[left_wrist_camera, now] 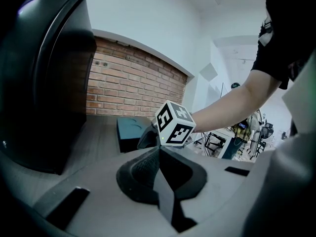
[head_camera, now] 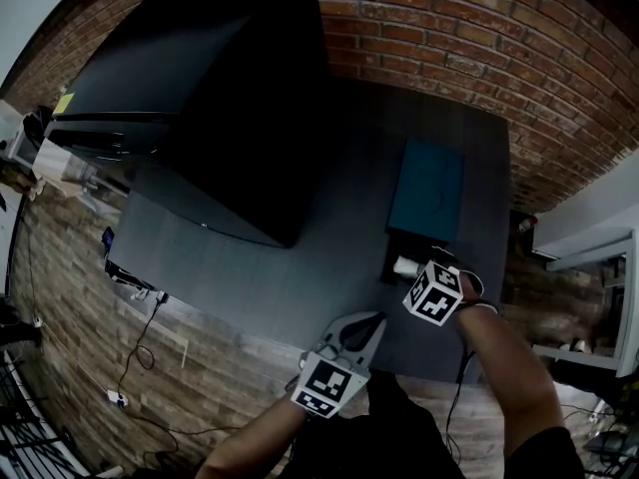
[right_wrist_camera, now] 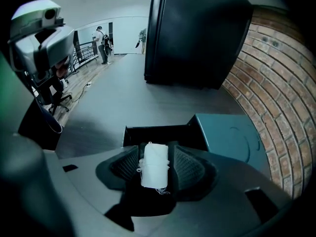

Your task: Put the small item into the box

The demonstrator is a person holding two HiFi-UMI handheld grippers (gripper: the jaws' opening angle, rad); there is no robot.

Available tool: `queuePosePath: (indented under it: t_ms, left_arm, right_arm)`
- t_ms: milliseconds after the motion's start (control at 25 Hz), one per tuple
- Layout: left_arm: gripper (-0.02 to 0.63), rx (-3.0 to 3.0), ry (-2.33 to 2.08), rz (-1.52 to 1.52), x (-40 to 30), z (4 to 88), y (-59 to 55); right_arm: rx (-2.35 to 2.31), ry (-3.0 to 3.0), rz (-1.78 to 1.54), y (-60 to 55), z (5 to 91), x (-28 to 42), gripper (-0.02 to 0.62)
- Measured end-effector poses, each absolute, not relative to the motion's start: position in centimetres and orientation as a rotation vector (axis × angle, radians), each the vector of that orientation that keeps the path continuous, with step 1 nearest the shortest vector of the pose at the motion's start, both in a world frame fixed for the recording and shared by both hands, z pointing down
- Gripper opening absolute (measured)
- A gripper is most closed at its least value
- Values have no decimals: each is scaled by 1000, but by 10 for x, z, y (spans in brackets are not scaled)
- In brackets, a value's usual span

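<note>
1. A red brick wall (head_camera: pixel 449 38) runs along the far side of a dark grey table (head_camera: pixel 300 267). A wood-patterned floor shows beyond the table's near edge.
2. A large black cabinet-like block (head_camera: pixel 200 88) stands on the left part of the table, well apart from the box.
3. The box sits near the table's right edge in two parts. An open black tray (right_wrist_camera: pixel 148 132) lies nearer the person, and a flat teal cover (right_wrist_camera: pixel 232 139) lies just behind and to the right of it, touching it at a corner.
4. The right gripper (right_wrist_camera: pixel 157 164) is held over the near edge of the tray. Its jaws stand wide apart, with a narrow gap between each ribbed pad and the item between them.
5. The left gripper (left_wrist_camera: pixel 159 154) hangs at the table's near edge, pointing toward the right one. Its jaws are closed together with nothing between them.
6. The small item, a white cloth roll (right_wrist_camera: pixel 155 164) with frayed threads, stands upright between the right jaws above the tray's opening. Whether it rests on the tray's floor cannot be told.
</note>
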State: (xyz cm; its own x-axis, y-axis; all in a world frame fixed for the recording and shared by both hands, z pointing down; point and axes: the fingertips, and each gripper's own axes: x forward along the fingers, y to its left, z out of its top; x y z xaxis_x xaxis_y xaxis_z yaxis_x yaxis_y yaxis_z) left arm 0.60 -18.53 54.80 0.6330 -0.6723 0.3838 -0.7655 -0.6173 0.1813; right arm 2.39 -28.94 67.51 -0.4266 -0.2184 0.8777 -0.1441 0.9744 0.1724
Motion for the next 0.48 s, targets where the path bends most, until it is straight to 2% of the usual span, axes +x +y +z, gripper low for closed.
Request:
queuePosePath:
  t_ms: [320, 360, 480]
  left_arm:
    - [32, 2539, -1182, 374, -6, 532, -180]
    - [32, 2539, -1187, 369, -8, 530, -179]
    - [32, 2540, -1200, 350, -15, 523, -176]
  right_arm:
    - [359, -2088, -134, -285, 639, 19, 213]
    - [382, -2099, -145, -284, 632, 19, 201]
    - [476, -2138, -181, -284, 611, 19, 99]
